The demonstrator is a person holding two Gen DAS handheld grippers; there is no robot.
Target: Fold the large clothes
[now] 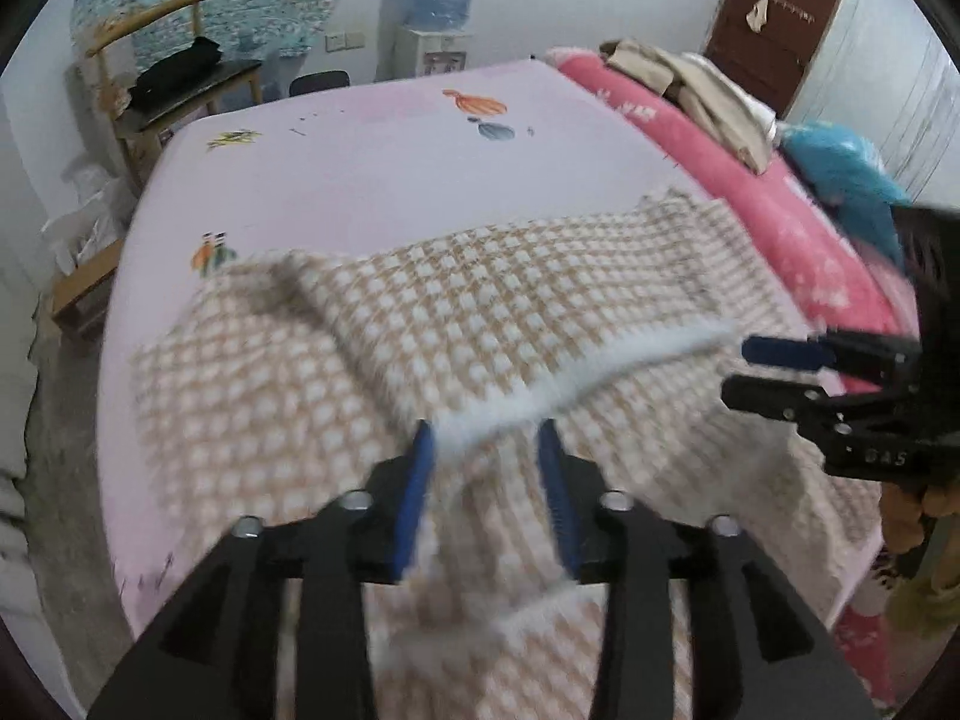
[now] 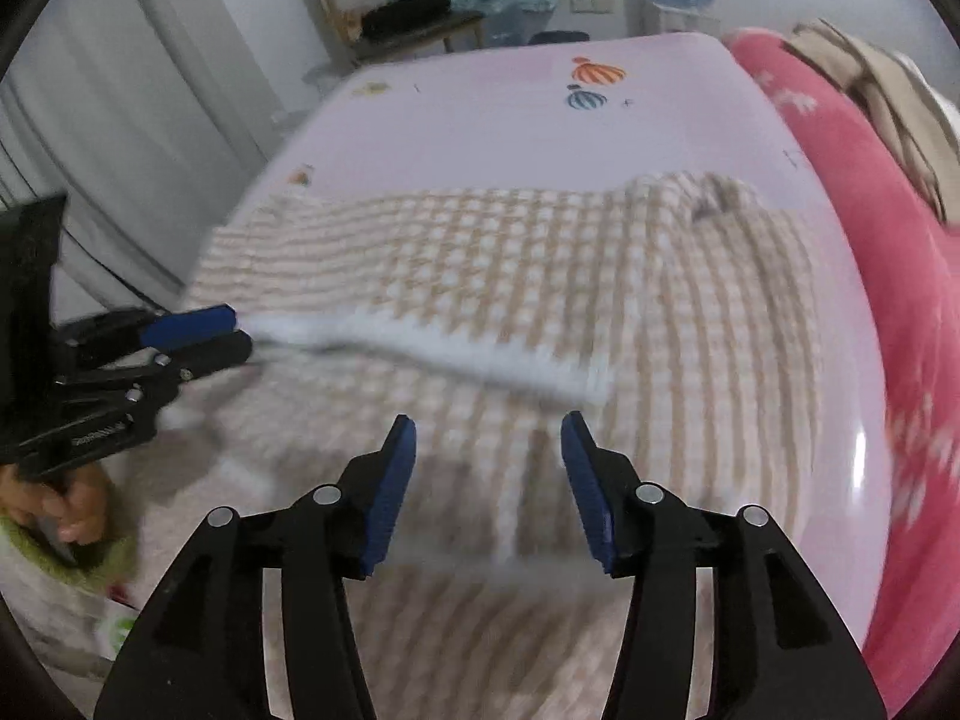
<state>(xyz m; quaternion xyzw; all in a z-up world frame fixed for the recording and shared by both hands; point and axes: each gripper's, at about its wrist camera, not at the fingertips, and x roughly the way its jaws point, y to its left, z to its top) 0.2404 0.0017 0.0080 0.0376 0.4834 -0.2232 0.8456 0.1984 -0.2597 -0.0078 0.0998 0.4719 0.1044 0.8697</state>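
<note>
Beige-and-white checked knit garment (image 1: 480,324) lies on pink bedsheet (image 1: 372,162), centre frame. Left gripper (image 1: 486,450) pinches its white hem (image 1: 576,372). Right gripper (image 2: 487,438) at 6 o'clock, fingers apart, empty.

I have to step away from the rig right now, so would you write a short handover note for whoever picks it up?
Left gripper: the checked garment's white hem runs between its fingers; the jaws look apart in its own view but nearly closed at the hem's end from the right wrist view, so the grip is uncertain.
Right gripper: open, empty, above the cloth.
The beige-and-white checked garment lies spread on the pink sheet, with the hem edge raised over the body.
Done: one fold apparently started.
Left: lay that edge down, then finish the remaining folds. The frames are blurred.
</note>
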